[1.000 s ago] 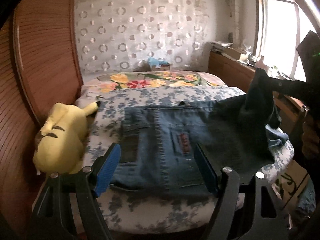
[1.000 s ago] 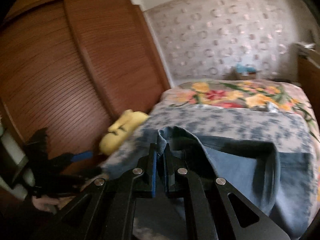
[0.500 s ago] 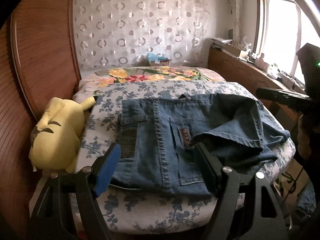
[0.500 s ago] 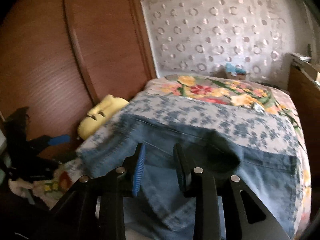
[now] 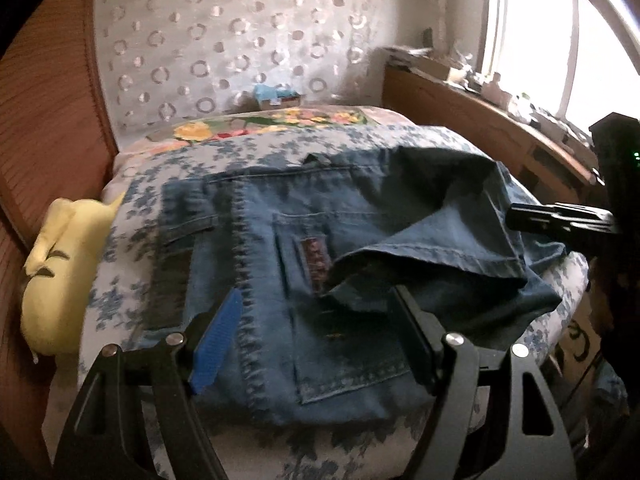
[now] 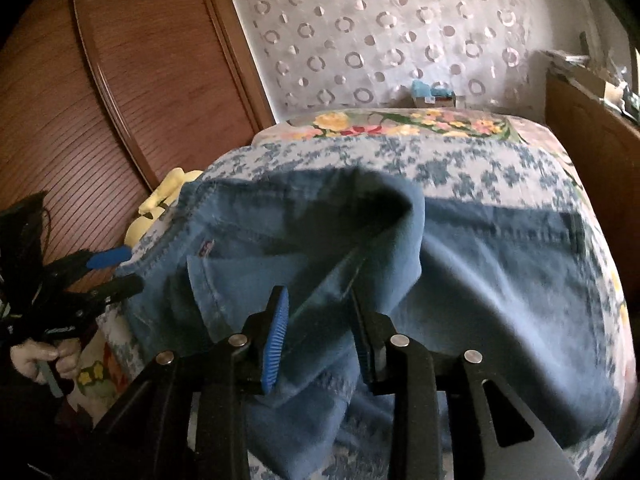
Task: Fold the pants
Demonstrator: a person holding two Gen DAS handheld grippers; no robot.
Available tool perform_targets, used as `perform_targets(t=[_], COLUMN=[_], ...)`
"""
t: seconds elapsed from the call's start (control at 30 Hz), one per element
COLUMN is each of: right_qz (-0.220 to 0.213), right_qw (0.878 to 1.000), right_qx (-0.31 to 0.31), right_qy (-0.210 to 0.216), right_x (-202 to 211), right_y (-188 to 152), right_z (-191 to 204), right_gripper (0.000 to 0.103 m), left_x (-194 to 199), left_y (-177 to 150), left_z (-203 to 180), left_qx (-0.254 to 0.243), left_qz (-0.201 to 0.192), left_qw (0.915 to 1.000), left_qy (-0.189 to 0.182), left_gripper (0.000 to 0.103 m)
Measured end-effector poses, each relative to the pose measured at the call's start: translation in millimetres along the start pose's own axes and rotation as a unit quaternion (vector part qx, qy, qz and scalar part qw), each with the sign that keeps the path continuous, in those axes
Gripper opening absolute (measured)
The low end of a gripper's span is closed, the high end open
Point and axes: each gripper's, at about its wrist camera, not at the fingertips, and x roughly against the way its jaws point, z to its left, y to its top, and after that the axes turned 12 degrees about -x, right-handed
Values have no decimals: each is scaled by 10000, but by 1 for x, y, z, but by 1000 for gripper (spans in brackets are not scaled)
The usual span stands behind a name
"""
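Note:
Blue jeans [image 5: 360, 208] lie spread on the bed, back pockets up, with one leg [image 5: 432, 248] folded loosely over the seat. My left gripper [image 5: 316, 340] hovers open over the jeans' near edge, with nothing between its pads. In the right wrist view my right gripper [image 6: 318, 338] is just above the rumpled leg [image 6: 380, 248]. Its jaws are opening, and the denim lies under the gap without being pinched. Each gripper also shows in the other's view: the right gripper [image 5: 560, 220] at the far right, the left gripper [image 6: 108, 272] at the far left.
A yellow plush toy [image 5: 60, 272] lies at the bed's left edge against a brown slatted wardrobe [image 5: 40, 120]. The bed cover [image 5: 120, 300] is white with blue flowers. A wooden unit [image 5: 460, 120] under a window runs along the right. A hand [image 6: 44, 356] holds the left gripper.
The right gripper has let go of the jeans leg, which dropped in a loose fold onto the seat, and its jaws have parted. The left gripper has moved lower and closer over the jeans.

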Motion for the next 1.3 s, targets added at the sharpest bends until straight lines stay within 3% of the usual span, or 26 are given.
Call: perform_targets(t=[0.13, 0.47, 0.73, 0.9, 1.03, 1.07, 1.1, 1.17, 1.3], right_qz=[67, 128, 228, 261, 155, 140, 116, 0, -507], right_qw=[9999, 9994, 9988, 9985, 9989, 9988, 9984, 9976, 9960], right_qx=[-108, -248, -431, -476, -370, -331, -300, -265, -228], right_qy=[-28, -214, 20, 57, 246, 325, 457, 645, 704], right_x=[3, 0, -18, -25, -24, -22, -20, -15, 13], right_y=[-9, -12, -13, -10, -10, -10, -10, -9, -4], right_z=[2, -2, -18, -22, -21, -21, -21, -22, -31], right_gripper=[43, 46, 46, 46, 27, 15, 11, 4, 3], left_x=[-21, -53, -61, -56, -50, -49, -49, -49, -50], left_y=[6, 12, 10, 7, 7, 8, 8, 9, 11], left_z=[-9, -8, -11, -14, -16, -14, -14, -13, -11], left_qx=[-188, -105, -102, -186, -159, -142, -147, -166, -116], left_qz=[191, 492, 478, 339, 239, 232, 230, 253, 311], left_qw=[9996, 9984, 9983, 9990, 9992, 9993, 9993, 9992, 9991], left_qy=[-72, -246, -315, -231, -260, -269, -274, -262, -273], left_gripper=[76, 76, 64, 49, 44, 44, 44, 44, 44])
